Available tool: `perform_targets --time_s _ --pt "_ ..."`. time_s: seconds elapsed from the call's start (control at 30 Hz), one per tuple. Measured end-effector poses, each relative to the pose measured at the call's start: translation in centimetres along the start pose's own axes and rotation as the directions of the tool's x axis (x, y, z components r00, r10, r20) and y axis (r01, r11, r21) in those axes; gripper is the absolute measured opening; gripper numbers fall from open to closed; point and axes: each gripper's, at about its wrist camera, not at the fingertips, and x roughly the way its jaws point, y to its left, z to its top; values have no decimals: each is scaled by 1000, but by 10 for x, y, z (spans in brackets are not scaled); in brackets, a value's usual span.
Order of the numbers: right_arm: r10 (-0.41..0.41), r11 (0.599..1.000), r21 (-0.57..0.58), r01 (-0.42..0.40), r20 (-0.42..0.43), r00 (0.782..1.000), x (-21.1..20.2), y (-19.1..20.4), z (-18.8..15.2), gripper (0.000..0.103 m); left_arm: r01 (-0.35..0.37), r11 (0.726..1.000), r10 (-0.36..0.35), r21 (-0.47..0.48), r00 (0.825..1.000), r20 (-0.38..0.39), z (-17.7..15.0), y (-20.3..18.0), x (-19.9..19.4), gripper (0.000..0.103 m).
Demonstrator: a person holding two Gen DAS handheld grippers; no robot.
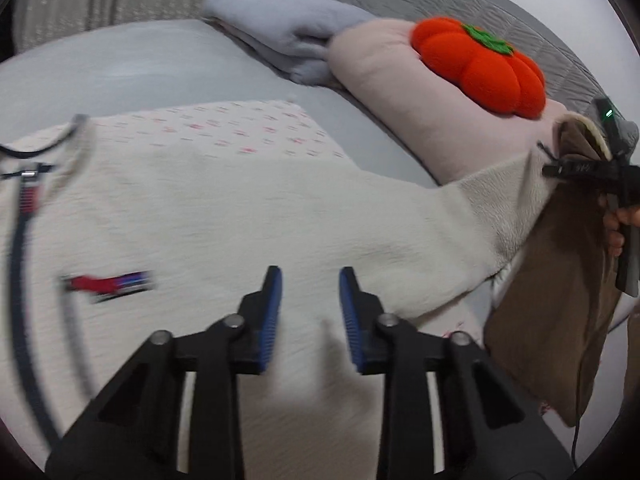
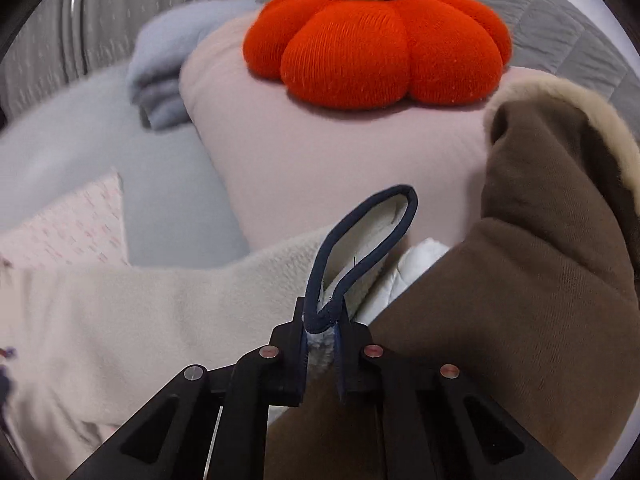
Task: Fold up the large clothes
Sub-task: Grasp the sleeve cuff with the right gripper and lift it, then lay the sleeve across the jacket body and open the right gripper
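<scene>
A cream fleece jacket with a dark zipper and a red-blue chest label lies spread on the bed. My left gripper is open and empty, hovering just above the jacket's body. My right gripper is shut on the navy-trimmed cuff of the jacket's sleeve and holds it lifted. In the left wrist view the right gripper shows at the far right, with the sleeve stretched toward it.
A brown fleece-lined garment lies at the right, also in the left wrist view. An orange pumpkin cushion sits on a pink pillow. A folded blue blanket and a patterned folded cloth lie beyond.
</scene>
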Motion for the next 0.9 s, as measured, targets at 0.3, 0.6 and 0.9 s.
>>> perform_targets --time_s 0.3,0.6,0.9 --pt "237 968 0 -249 315 919 -110 -41 38 9 77 997 -80 -24 989 -125 -16 -59 107 10" --pt "526 847 -150 -511 383 760 -188 25 50 9 60 998 -63 -29 992 -113 -13 -41 23 77" --pt "770 638 -311 -704 242 591 -250 163 32 9 -89 971 95 -222 995 15 -24 95 -128 85"
